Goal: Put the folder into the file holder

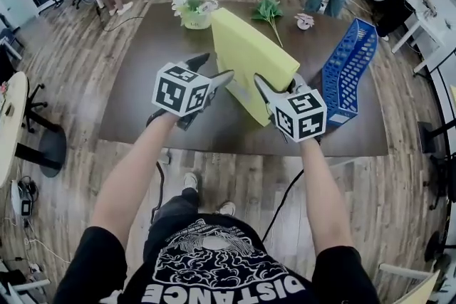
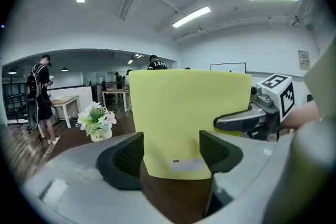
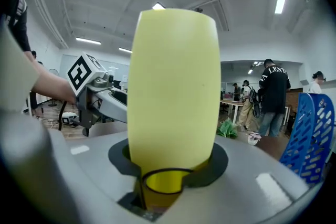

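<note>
R gripper (image 3: 173, 165): fingers (image 3: 216, 161) clamped on yellow folder (image 1: 249, 57), held upright over table (image 1: 135, 92). L gripper (image 2: 173, 152): fingers (image 2: 126, 157) wide apart, folder just ahead btwn them, not pressed. Blue file holder (image 1: 349, 71) near, right of R fingers, apart from folder.

The pale yellow folder (image 1: 249, 60), thick and closed, stood upright on its edge over the middle of the dark brown surface (image 1: 142, 96), its spine clamped in the right gripper (image 1: 279, 87). The blue perforated file holder (image 1: 349, 71) stood near its right side.
</note>
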Available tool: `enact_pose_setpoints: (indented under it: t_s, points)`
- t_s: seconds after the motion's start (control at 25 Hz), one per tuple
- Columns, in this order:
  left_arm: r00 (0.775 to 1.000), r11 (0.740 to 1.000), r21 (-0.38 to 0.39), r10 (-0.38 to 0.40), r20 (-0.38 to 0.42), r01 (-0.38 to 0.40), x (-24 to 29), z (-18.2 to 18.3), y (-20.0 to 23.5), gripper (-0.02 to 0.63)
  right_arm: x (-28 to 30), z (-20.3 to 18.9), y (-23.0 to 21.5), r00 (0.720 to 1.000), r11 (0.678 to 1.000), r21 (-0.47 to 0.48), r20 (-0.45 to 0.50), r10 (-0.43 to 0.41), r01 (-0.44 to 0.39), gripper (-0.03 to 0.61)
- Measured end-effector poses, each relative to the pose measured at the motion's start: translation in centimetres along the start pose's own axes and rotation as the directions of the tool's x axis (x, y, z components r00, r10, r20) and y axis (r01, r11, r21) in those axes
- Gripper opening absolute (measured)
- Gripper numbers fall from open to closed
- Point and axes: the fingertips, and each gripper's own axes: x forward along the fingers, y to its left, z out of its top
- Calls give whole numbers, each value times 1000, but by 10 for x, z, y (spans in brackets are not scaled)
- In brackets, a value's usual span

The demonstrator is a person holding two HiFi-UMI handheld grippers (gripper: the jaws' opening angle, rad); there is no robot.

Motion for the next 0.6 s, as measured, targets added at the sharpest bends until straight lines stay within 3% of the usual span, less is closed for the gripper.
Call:
enact_pose_setpoints:
  t_s: [0.24,0.6]
  points:
    - [996,995,38,-94,-3,94,27,10,-30,344,-27,-9,-27,993,992,41,-3,-118,118,160]
    - [973,970,72,-230,-12,230,68,22,-70,344,-69,-22,-63,956,950,103,-17,-293,293,156]
